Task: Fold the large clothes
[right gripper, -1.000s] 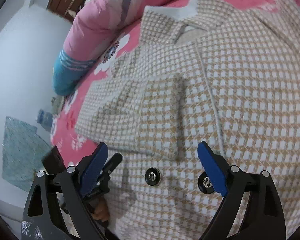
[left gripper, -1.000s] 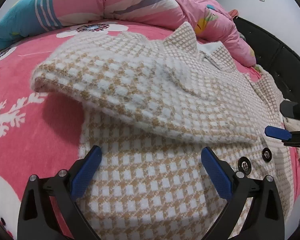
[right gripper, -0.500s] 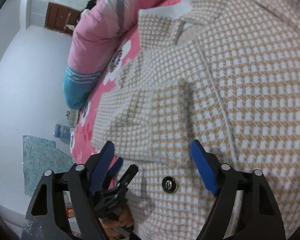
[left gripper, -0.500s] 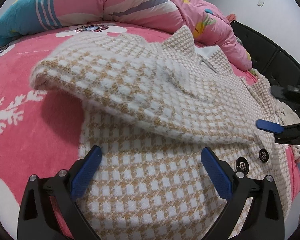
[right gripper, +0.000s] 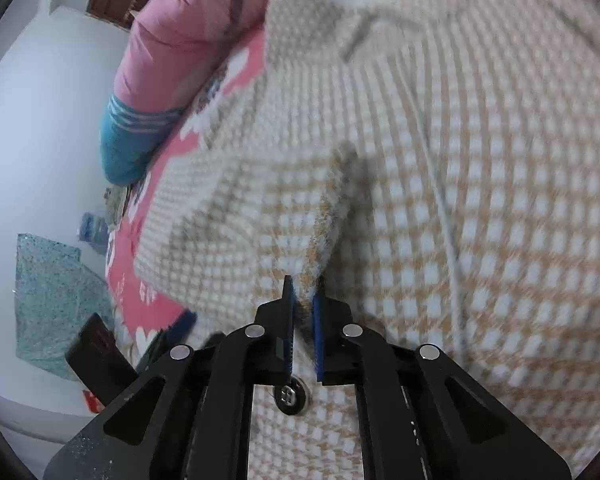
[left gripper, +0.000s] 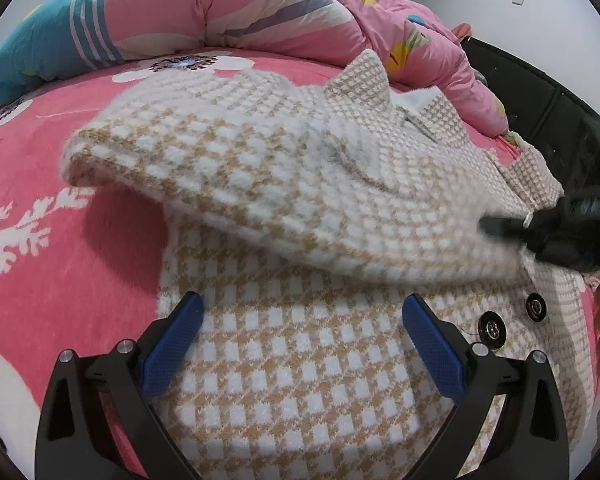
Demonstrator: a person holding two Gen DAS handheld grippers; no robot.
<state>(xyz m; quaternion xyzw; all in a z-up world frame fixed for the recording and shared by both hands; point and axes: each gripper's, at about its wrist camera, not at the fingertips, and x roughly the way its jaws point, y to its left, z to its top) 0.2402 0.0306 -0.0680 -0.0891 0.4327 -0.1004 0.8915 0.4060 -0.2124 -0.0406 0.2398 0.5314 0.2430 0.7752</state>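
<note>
Right wrist view: the right tongs (right gripper: 303,312) have just been closing and now clench the cuff (right gripper: 324,236) of a sleeve folded across the coat (right gripper: 500,220) (tan and white check), just above a dark button (right gripper: 291,395). From the left wrist, the left tongs (left gripper: 300,344) stand released over the coat's lower front, gripping nothing. The coat lies spread on a pink bed (left gripper: 52,240), a quilt (left gripper: 260,12) bunched behind it.
</note>
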